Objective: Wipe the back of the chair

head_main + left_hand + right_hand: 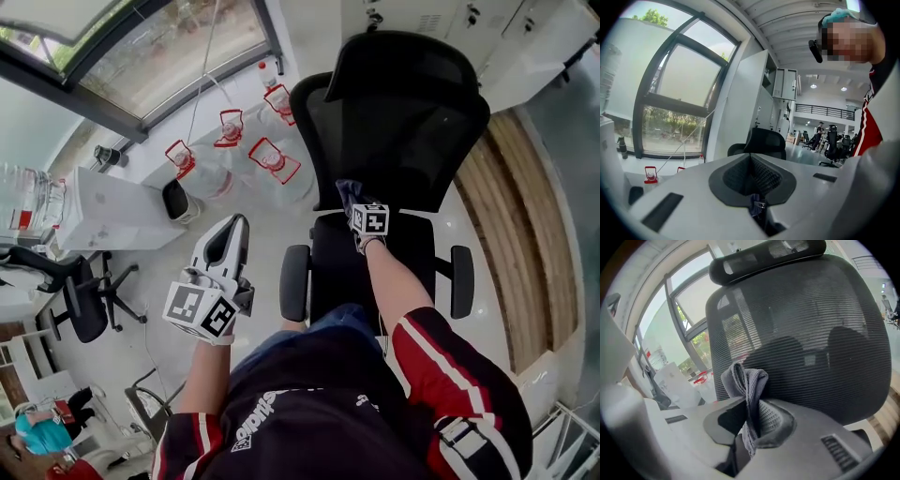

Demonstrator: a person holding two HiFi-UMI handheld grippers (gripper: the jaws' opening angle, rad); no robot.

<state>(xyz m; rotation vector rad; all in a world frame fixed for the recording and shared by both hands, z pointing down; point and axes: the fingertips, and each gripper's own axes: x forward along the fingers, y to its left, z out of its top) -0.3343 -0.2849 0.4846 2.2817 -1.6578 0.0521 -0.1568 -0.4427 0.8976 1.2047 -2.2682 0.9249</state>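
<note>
A black mesh office chair stands in front of me, its back (403,131) upright under a headrest (398,61). My right gripper (353,204) is over the seat, close to the lower front of the back, shut on a grey cloth (348,191). In the right gripper view the cloth (747,380) sticks up from between the jaws of the right gripper (750,420), with the mesh back (811,333) filling the picture behind it. My left gripper (234,227) hangs at the chair's left, away from it and shut on nothing. From the left gripper (751,176) the chair (764,140) looks small and distant.
Several clear water jugs with red handles (272,159) stand on the floor left of the chair. A white desk (112,211) and another black office chair (80,295) are at the far left. A wooden strip (516,187) runs along the floor at the right.
</note>
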